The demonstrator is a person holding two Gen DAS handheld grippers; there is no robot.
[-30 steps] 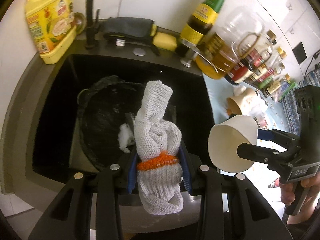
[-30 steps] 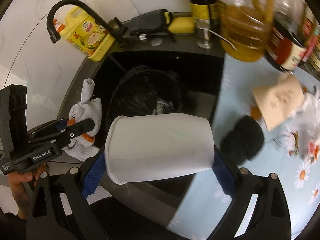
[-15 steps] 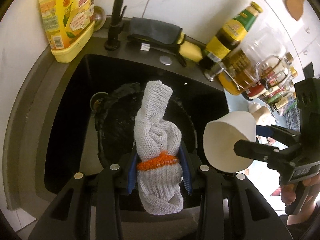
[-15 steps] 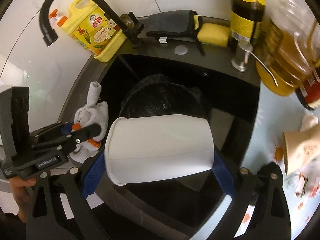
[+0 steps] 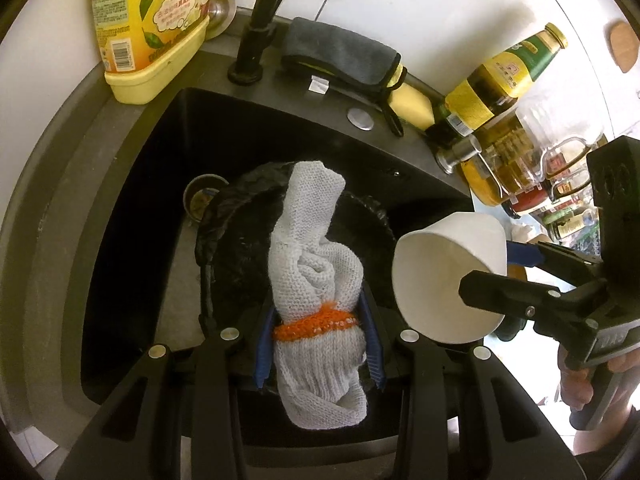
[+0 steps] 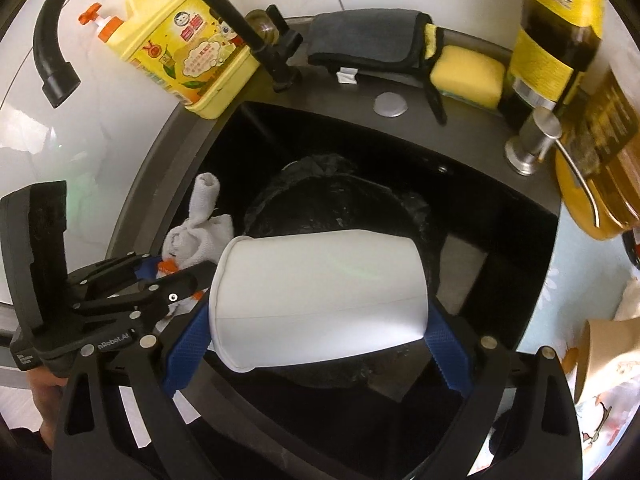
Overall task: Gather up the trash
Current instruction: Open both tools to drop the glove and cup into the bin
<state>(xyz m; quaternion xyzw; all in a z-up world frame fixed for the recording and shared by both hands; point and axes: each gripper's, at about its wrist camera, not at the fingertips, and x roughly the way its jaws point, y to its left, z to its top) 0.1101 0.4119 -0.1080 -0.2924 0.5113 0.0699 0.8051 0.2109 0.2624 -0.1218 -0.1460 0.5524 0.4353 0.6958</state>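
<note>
Holding both loads above the bag-lined bin (image 5: pixel 240 240) in the sink (image 5: pixel 132 168), I keep the left tool (image 5: pixel 318 320) clamped on a soft, light knitted glove (image 5: pixel 316 280) at its orange cuff, the right tool (image 6: pixel 320 320) gently squeezing a crushable paper cup (image 6: pixel 320 300) end to end.

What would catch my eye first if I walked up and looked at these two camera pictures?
Probably the two bits of rubbish held in mid-air over the black sink: a rolled white knitted glove with an orange band, pinched in the left gripper, and a white paper cup lying sideways in the right gripper. Below them sits a bin lined with a black bag, and a bright yellow detergent bottle stands beside the tap.
</note>
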